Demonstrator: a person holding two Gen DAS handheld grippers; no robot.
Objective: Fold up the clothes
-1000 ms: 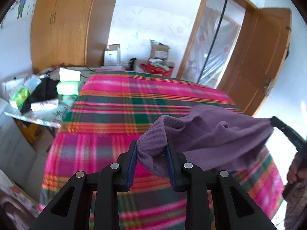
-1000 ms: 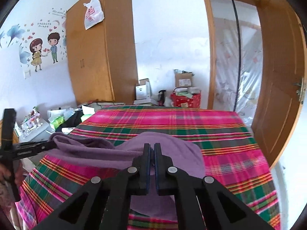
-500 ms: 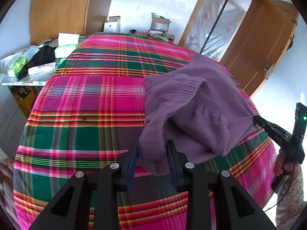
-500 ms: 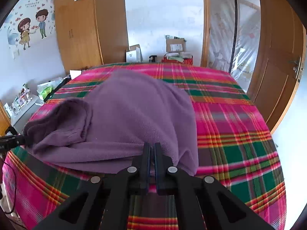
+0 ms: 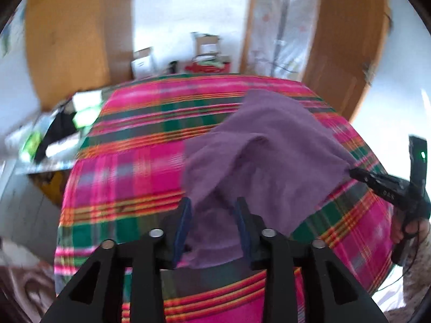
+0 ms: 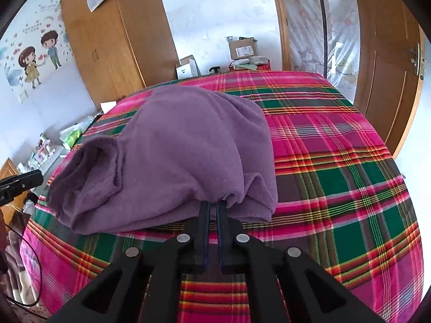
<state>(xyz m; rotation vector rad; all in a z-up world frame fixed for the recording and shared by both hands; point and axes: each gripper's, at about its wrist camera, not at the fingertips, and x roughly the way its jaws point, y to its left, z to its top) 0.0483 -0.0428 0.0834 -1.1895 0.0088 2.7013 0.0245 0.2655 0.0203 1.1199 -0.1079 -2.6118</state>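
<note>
The purple garment [image 6: 172, 156] lies bunched on the plaid bed [image 6: 336, 177], its near edge pinched in the right claw [image 6: 212, 210], while the left claw [image 5: 212, 215], whose jaws have just been opening, stands spread around its left corner.

I see a bed [image 6: 336, 177] under a pink-and-green plaid cover, a wooden wardrobe [image 6: 113, 45] left, white walls [image 6: 215, 13] with cartoon stickers [image 6: 37, 62], boxes [image 6: 241, 48] behind the bed, and a wooden door [image 6: 388, 62] right, in daylight.
</note>
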